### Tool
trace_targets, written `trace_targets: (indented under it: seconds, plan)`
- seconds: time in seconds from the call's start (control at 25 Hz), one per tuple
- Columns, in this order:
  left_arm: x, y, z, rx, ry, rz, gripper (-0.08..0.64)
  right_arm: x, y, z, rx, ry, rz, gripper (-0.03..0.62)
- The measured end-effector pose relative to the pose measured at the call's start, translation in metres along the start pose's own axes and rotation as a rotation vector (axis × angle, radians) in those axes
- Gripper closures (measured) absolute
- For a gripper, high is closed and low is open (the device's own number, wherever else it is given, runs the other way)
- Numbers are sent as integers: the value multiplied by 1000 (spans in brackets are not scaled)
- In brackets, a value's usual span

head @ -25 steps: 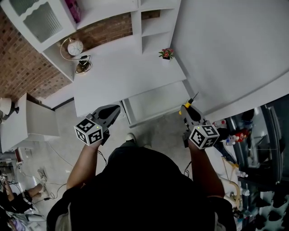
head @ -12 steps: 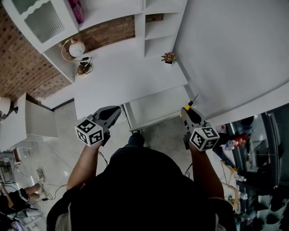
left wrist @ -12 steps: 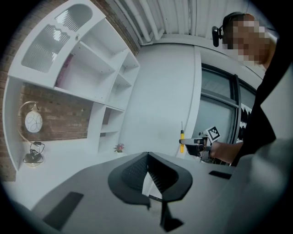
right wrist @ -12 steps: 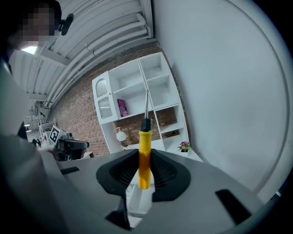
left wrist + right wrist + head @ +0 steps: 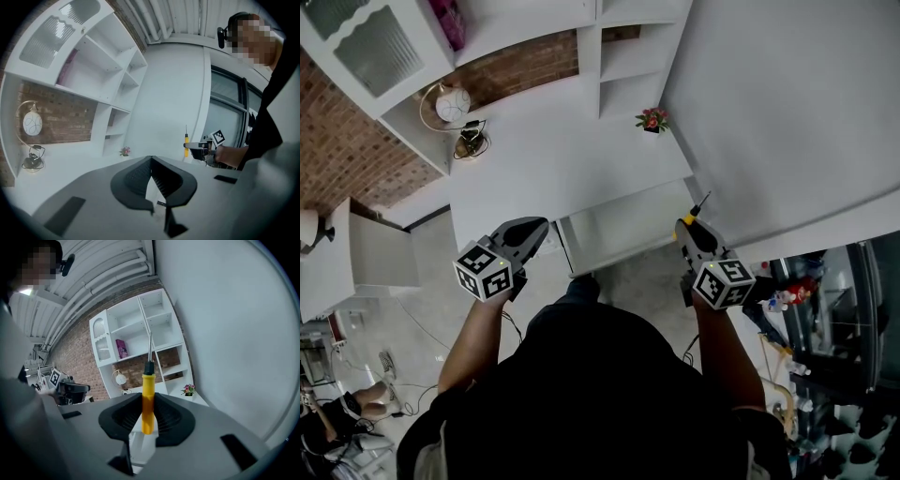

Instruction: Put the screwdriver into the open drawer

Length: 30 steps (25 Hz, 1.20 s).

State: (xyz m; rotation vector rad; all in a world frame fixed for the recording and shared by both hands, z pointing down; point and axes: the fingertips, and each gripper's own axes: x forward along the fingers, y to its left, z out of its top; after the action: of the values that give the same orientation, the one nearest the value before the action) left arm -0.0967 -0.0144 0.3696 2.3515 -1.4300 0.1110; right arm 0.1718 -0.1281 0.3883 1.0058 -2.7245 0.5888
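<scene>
A screwdriver with a yellow handle, black collar and thin metal shaft stands upright between the jaws of my right gripper, which is shut on the handle. In the head view the right gripper hovers at the right end of the open white drawer, and the screwdriver points away from me over the drawer's right corner. My left gripper hangs just left of the drawer's front, jaws shut on nothing. The left gripper view shows the screwdriver off to the right.
The drawer hangs under a white desk that carries a globe lamp and a small flower pot. White shelves rise behind the desk. A low white cabinet stands at left, and clutter lies at right.
Both grippers keep nearly the same places and states. The head view has shifted slightly, and the person's foot has moved forward below the drawer.
</scene>
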Motion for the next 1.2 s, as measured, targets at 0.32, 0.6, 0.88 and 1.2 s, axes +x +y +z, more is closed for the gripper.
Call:
trace_targets:
  seconds: [0.32, 0.6, 0.88, 1.2]
  plan:
    - [18, 30, -1, -23, 19, 4, 541, 39, -18, -10, 11, 34, -12, 506]
    - [35, 44, -5, -20, 52, -6, 540, 66, -44, -28, 18, 88, -48, 505]
    - [47, 60, -6, -28, 64, -7, 541, 85, -53, -38, 30, 110, -61, 506]
    - [51, 73, -7, -44, 72, 2, 541, 102, -58, -46, 27, 136, -62, 506]
